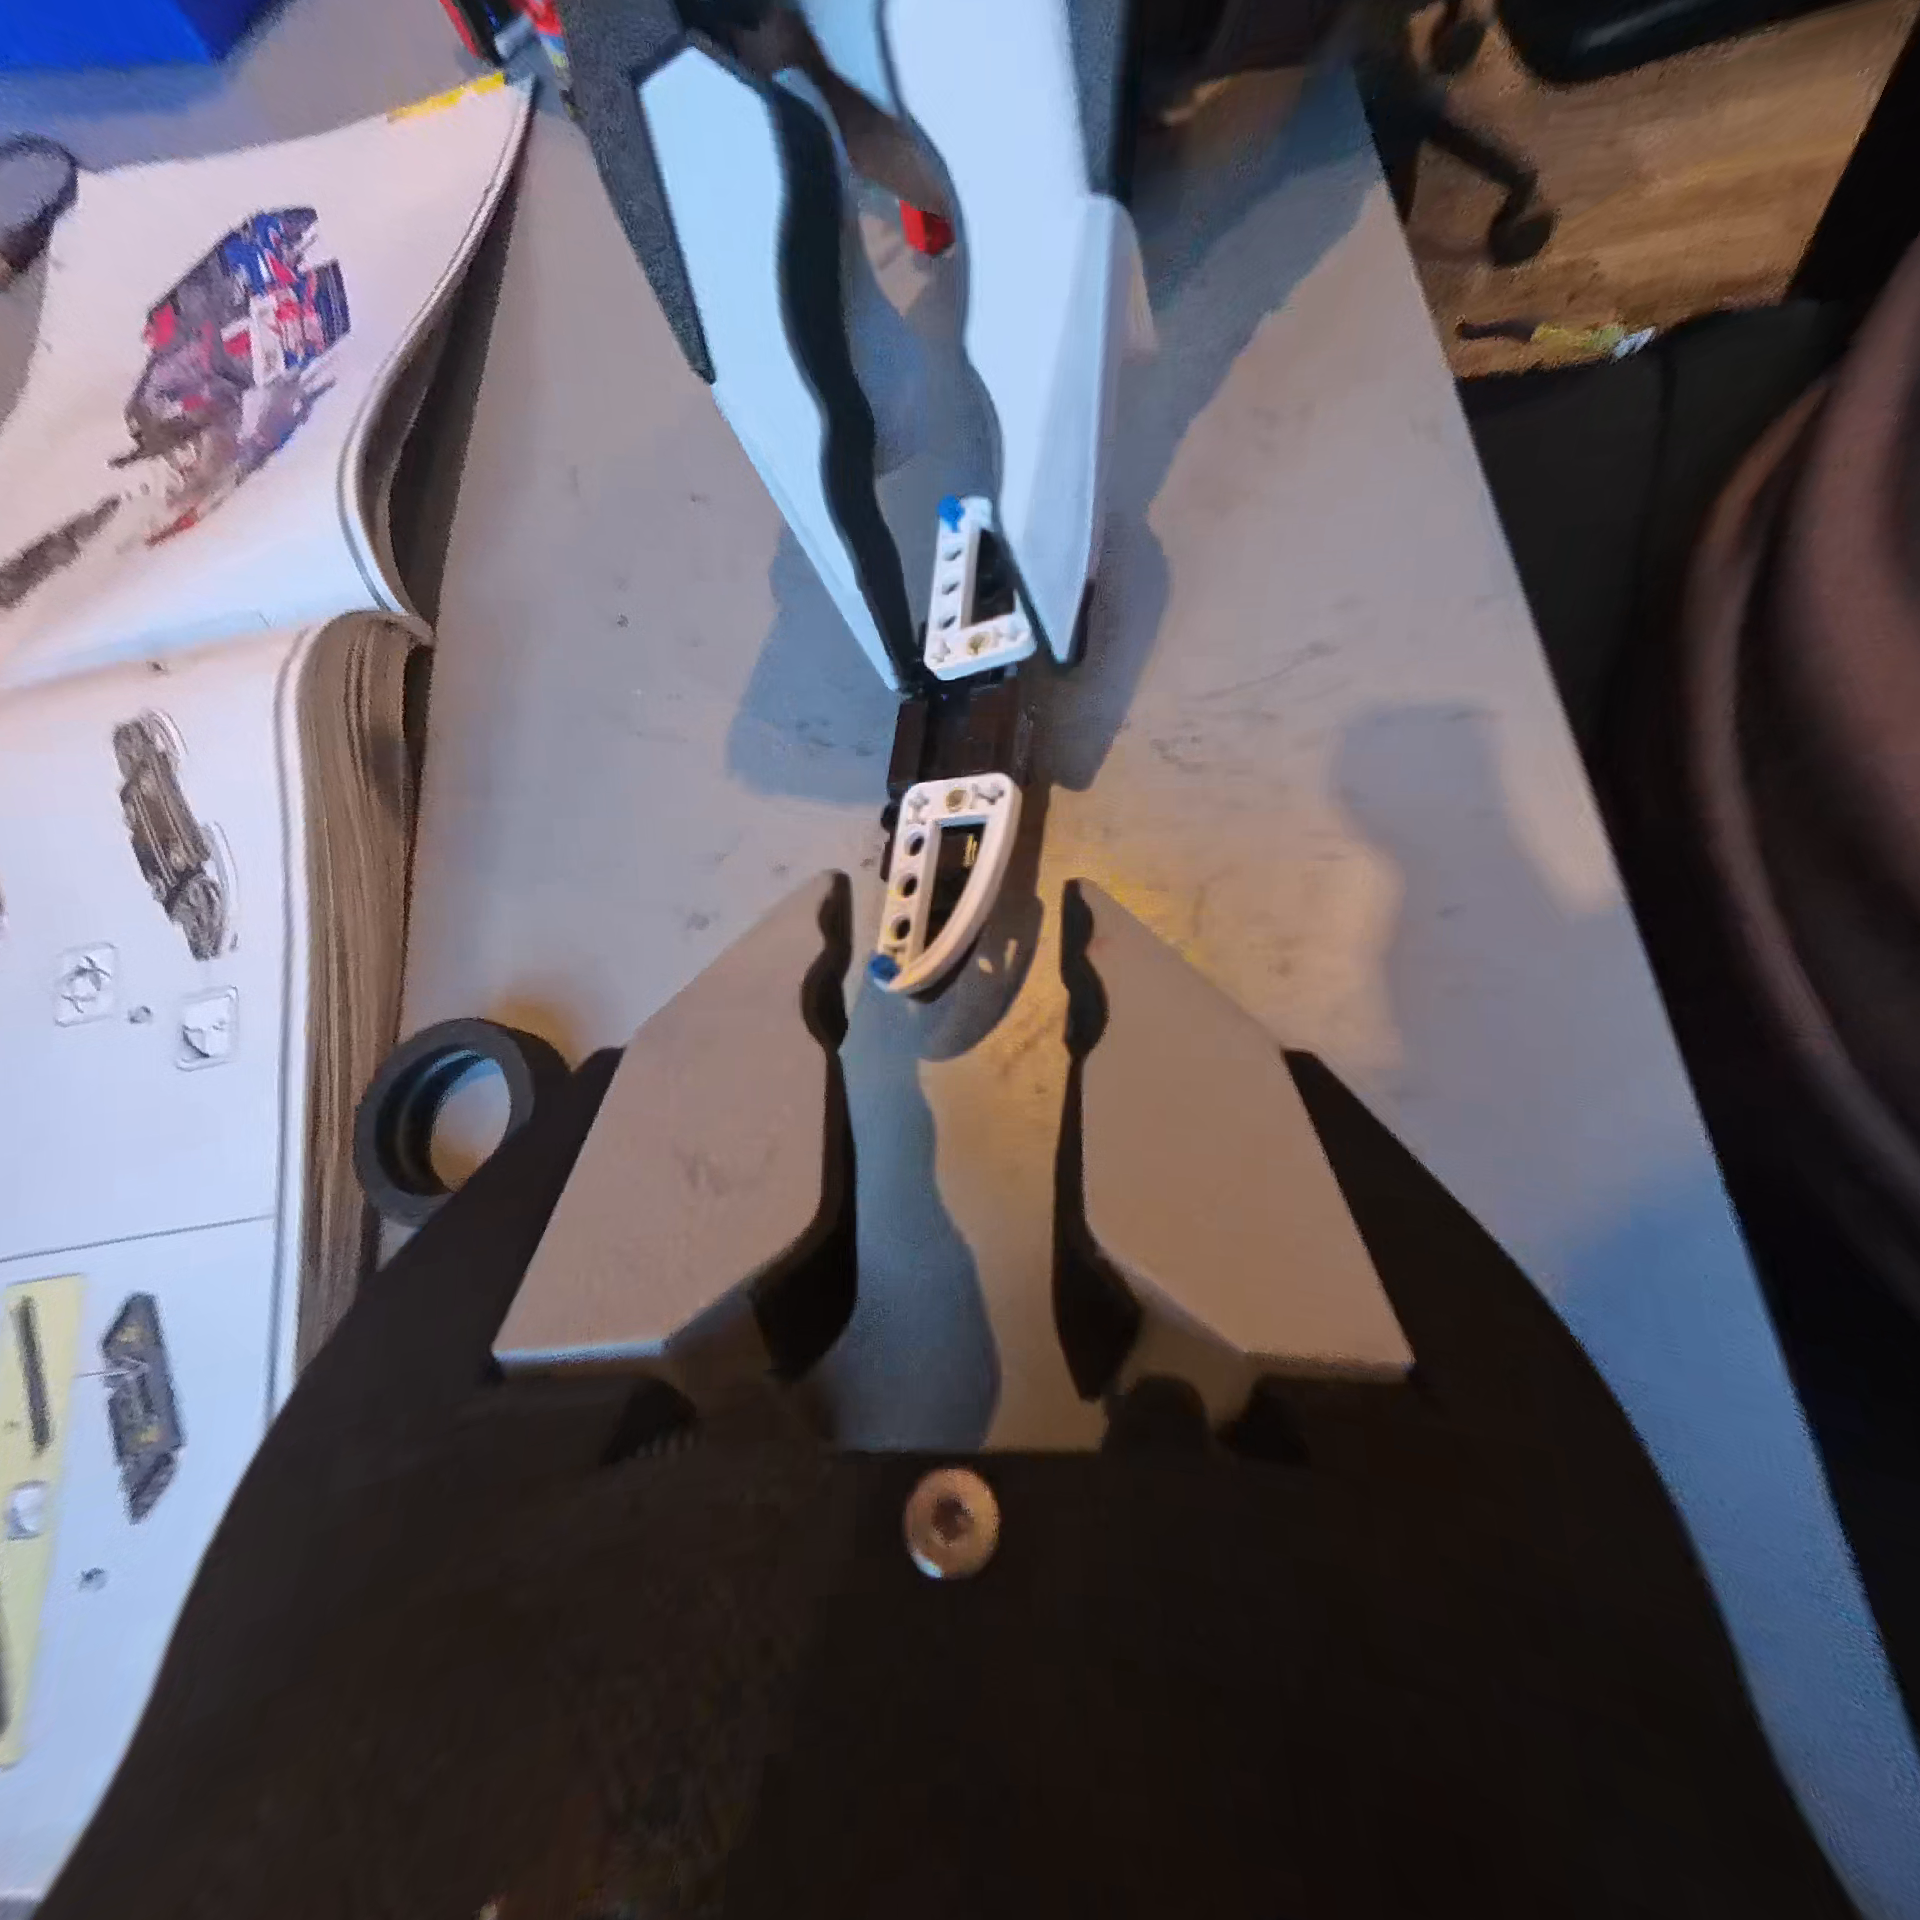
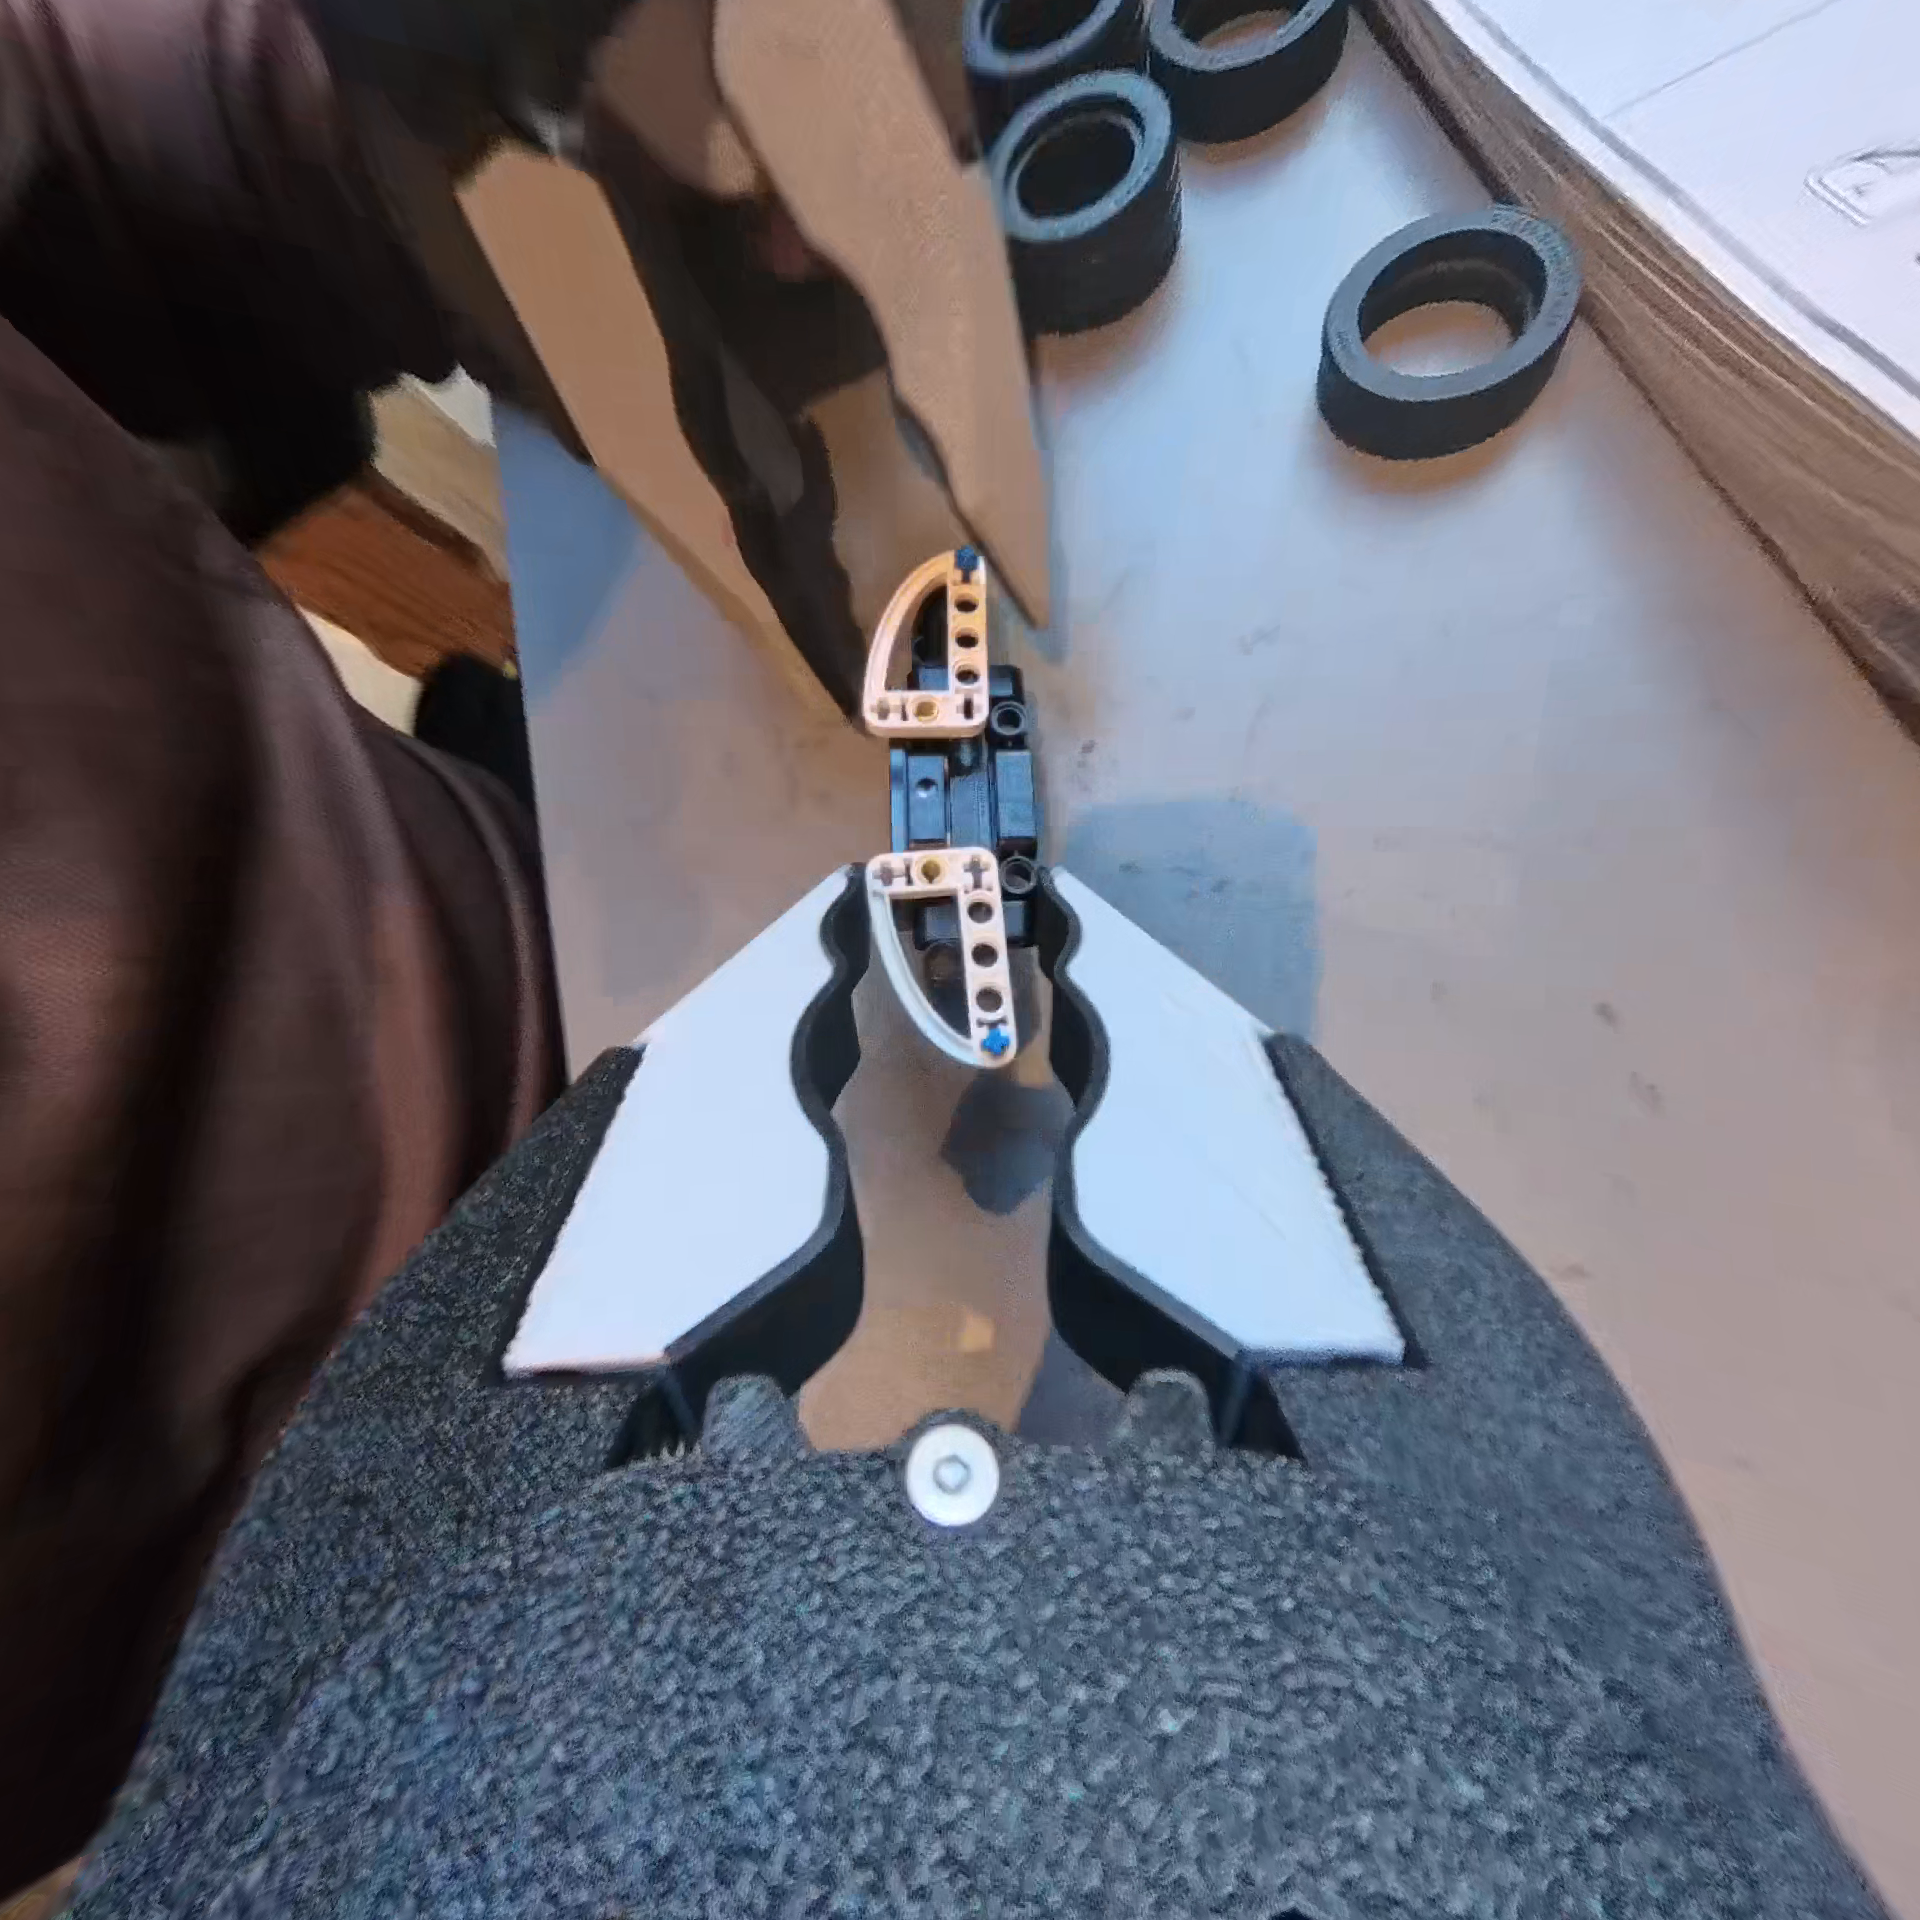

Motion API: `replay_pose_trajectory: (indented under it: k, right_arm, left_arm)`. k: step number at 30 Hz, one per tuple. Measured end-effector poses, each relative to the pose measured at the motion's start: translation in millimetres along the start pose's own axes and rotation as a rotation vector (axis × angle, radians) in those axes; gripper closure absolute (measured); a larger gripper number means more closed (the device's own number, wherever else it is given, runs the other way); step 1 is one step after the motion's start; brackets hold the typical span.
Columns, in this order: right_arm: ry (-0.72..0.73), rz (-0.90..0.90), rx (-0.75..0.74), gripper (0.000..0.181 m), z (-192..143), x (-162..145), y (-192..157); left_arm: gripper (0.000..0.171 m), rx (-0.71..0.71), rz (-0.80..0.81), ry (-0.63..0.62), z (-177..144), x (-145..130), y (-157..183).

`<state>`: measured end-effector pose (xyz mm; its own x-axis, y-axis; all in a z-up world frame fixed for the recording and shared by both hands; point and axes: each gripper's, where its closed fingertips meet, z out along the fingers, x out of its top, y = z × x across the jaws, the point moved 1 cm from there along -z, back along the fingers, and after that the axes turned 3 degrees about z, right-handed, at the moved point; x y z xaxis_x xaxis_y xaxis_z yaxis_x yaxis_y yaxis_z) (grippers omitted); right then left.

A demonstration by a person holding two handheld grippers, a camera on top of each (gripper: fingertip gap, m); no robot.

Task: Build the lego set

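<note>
Spanning both views, a pale grey table (image 1: 1299, 644) is seen, scuffed and lit warm near the middle. An open instruction booklet (image 1: 156, 727) is laid along its edge, at the left of the left wrist view, its pages printed with pictures of parts. A dark brown sleeve (image 2: 208, 831) fills the left side of the right wrist view.

The left gripper (image 1: 951, 904) is held with its jaws apart, the fingertips flanking the near end of the lego assembly (image 1: 961, 790) without any contact being visible. The right gripper (image 2: 951, 904) is seen with its jaws drawn in on the opposite end of the same assembly, the black core being clamped between the fingertips.

Black tyres (image 2: 1449, 332) are grouped on the table near the booklet; four can be counted in the right wrist view, and one (image 1: 447, 1117) shows beside the left gripper's body.

The assembly is found between the two grippers, just above or on the table; which cannot be told. It is made of a black block core with a white curved panel (image 1: 951, 883) at each end, and a small blue pin (image 2: 994, 1039) is fitted at the tip of each panel.
</note>
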<state>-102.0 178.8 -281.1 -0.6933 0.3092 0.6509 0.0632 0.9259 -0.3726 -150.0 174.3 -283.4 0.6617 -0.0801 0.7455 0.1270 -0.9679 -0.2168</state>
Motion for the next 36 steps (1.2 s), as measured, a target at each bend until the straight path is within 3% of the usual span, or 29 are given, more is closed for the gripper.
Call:
replay_pose_trajectory:
  k: [2, 6, 8, 12, 15, 19, 22, 26, 31, 34, 36]
  right_arm:
    - [0.031, 0.039, 0.042, 0.15, -2, 3, -3]
    - [0.104, 0.087, 0.005, 0.149, -11, 13, 6]
    - [0.201, 0.116, -0.076, 0.141, -29, 29, 18]
    - [0.537, 0.171, -0.216, 0.129, -94, 68, 32]
    - [0.695, 0.268, -0.1, 0.125, -104, 80, 21]
    - [0.699, 0.396, 0.083, 0.11, -70, 85, 7]
    - [0.751, 0.476, 0.116, 0.118, -63, 86, 10]
    - [0.816, 0.551, 0.166, 0.114, -62, 87, 14]
    - [0.835, 0.537, 0.327, 0.145, -58, 105, -1]
    - [0.788, 0.515, 0.344, 0.145, -61, 108, 1]
    - [0.708, 0.451, 0.283, 0.146, -68, 109, 4]
  left_arm:
    - [0.152, 0.055, 0.096, -0.037, 4, -3, 1]
    - [0.155, 0.205, 0.194, -0.085, 5, -2, -10]
    - [0.156, 0.312, 0.187, -0.037, -3, 10, -24]
    - [0.155, 0.527, -0.004, 0.132, -31, 33, -59]
    - [0.155, 0.531, -0.188, 0.277, -40, 43, -65]
    - [0.156, 0.48, -0.258, 0.364, -35, 56, -59]
    - [0.155, 0.543, -0.192, 0.362, -40, 58, -58]
    - [0.156, 0.595, -0.121, 0.406, -54, 66, -56]
    - [0.155, 0.562, -0.105, 0.408, -47, 69, -49]
    - [0.154, 0.528, -0.119, 0.389, -41, 65, -47]
    - [0.136, 0.489, -0.141, 0.332, -34, 58, -47]
